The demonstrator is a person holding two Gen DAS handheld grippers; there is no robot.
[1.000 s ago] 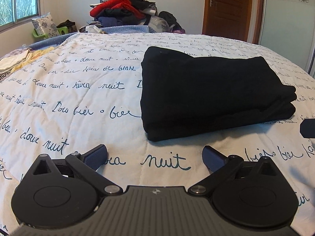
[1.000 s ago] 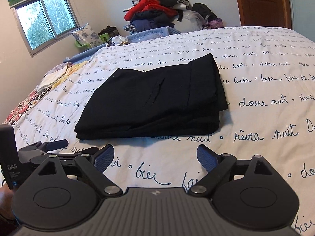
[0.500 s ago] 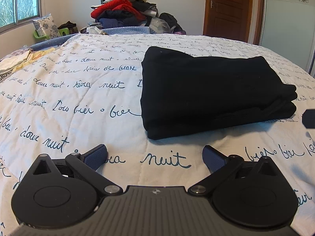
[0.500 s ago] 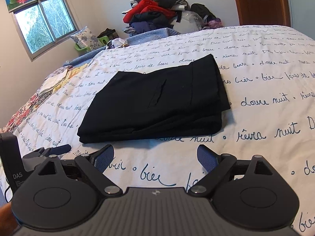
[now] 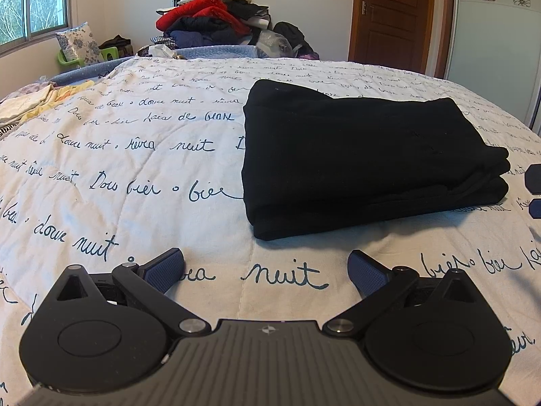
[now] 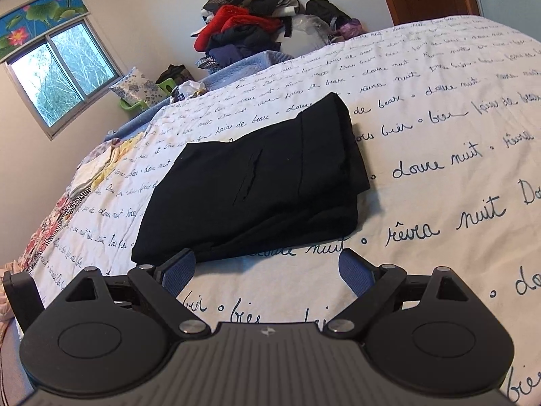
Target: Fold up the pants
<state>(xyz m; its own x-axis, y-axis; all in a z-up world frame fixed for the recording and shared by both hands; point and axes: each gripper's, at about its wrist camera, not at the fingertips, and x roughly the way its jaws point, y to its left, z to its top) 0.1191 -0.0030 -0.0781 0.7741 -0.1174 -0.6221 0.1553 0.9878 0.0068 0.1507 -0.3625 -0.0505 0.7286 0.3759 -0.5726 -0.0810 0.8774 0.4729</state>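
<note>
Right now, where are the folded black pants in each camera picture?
Left wrist view: the folded black pants lie right of centre on the bedspread, beyond the open left gripper.
Right wrist view: the pants lie at the centre, just beyond the open right gripper, nearest its left-hand finger.
Shared landmark: the clothes pile with the red garment against the far wall.
</note>
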